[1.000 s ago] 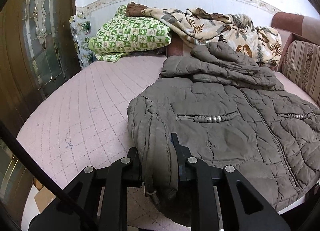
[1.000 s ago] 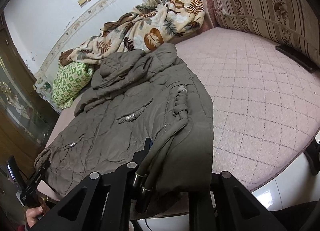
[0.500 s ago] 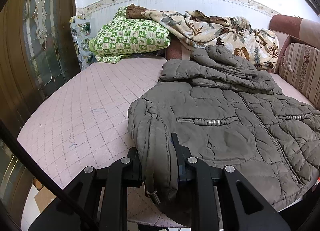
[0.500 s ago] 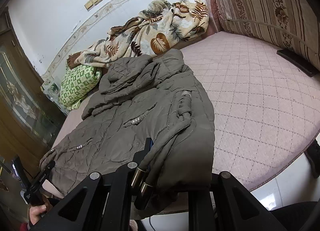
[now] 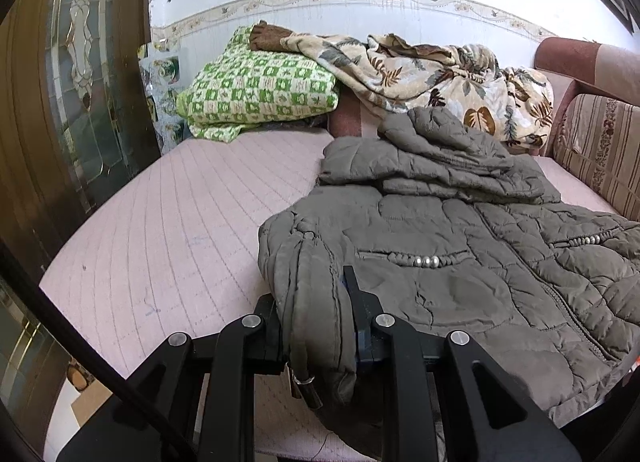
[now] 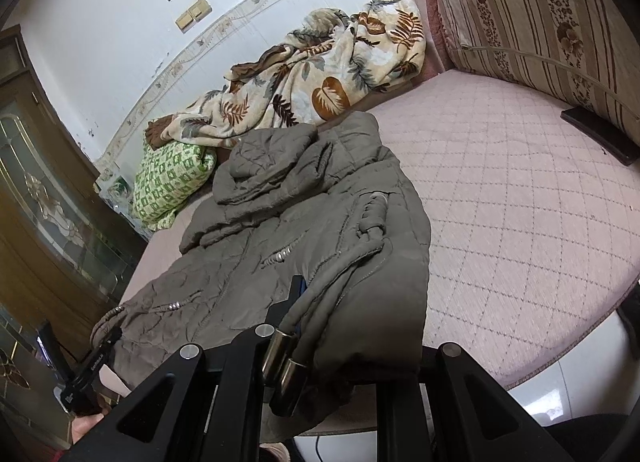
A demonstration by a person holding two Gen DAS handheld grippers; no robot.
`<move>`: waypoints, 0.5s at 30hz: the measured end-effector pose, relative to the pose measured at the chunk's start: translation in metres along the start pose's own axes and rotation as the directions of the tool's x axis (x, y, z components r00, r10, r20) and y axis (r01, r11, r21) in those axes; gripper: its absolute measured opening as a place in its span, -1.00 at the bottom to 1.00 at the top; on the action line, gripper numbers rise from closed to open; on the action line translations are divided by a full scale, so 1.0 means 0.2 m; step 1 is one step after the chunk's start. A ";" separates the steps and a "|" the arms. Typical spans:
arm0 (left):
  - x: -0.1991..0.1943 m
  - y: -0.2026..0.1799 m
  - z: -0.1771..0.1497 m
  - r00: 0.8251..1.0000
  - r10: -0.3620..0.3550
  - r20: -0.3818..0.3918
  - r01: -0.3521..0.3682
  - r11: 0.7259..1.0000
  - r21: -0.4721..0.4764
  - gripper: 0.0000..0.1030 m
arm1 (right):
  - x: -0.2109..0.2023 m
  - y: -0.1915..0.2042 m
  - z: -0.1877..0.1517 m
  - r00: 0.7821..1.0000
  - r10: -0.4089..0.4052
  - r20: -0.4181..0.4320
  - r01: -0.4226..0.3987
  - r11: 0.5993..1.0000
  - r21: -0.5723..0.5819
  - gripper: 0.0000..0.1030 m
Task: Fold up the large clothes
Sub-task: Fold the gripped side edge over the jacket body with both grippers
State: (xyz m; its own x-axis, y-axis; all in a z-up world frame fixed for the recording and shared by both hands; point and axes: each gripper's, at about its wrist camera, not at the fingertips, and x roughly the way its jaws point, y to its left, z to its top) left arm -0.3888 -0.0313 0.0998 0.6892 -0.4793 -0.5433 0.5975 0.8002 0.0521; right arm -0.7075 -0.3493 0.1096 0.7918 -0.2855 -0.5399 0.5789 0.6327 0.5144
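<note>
The grey-brown padded jacket point(image 5: 460, 262) lies spread on the pink quilted bed point(image 5: 168, 230), its hood end toward the wall and its hem at the near edge of the bed. The left gripper point(image 5: 320, 326) is closed tightly on one hem corner, with the thick fabric bunched between its jaws, and the right gripper point(image 6: 352, 326) is closed in the same way on the other hem corner, where two metal cord ends point(image 6: 284, 366) hang down. In my judgement the step in hand is to fold the lower part up toward the hood. To do it well, both corners should rise together at the same height, so that the hem stays straight, and the grips should not loosen before the hem lies flat on the upper part. The padding is bulky, so the fold may spring back.
</note>
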 end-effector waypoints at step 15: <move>-0.01 0.02 0.14 0.999 -0.015 0.046 0.016 1.000 -0.007 -0.59 | -0.03 0.05 0.14 0.999 0.029 0.032 -0.029 0.999 -0.024 -0.71</move>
State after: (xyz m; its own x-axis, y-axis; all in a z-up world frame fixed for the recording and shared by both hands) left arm -0.3765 -0.0376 0.1251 0.6981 -0.5074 -0.5052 0.6052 0.7952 0.0375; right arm -0.7010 -0.3607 0.1365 0.8142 -0.2894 -0.5032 0.5512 0.6577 0.5135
